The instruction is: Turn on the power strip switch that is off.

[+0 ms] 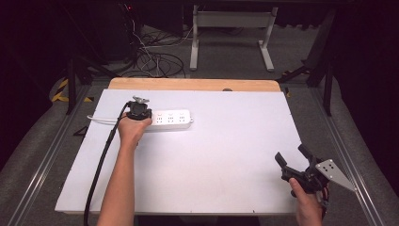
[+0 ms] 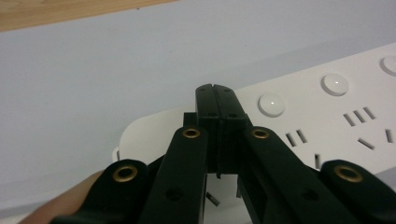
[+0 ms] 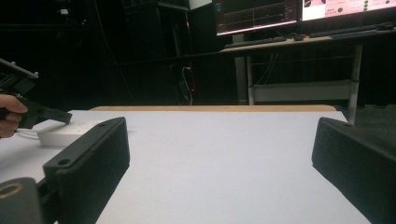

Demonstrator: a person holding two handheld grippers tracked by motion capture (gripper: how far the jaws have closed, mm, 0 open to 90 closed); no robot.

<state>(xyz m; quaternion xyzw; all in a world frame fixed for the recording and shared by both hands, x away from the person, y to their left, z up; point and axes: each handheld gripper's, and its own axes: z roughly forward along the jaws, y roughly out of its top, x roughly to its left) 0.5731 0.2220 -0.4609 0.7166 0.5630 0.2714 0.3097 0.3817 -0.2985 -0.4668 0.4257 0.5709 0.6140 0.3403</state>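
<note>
A white power strip [image 1: 171,119] with round buttons and several sockets lies on the white tabletop [image 1: 211,155], left of centre. My left gripper [image 1: 139,114] is held over the strip's left end. In the left gripper view its jaws are pressed together, with the left gripper [image 2: 215,89] tip above the end of the power strip [image 2: 327,112], left of the first round button [image 2: 271,104]. Nothing sits between them. My right gripper [image 1: 291,154] hovers low near the front right corner, wide open and holding nothing [image 3: 219,158]. From there the power strip [image 3: 63,134] shows far left.
The strip's white cord [image 1: 101,120] runs off to the left. A wooden edge [image 1: 193,84] borders the table's far side. Beyond it are a white desk frame [image 1: 230,28], floor cables [image 1: 155,56] and monitors [image 3: 299,11]. Broad bare tabletop lies between the two grippers.
</note>
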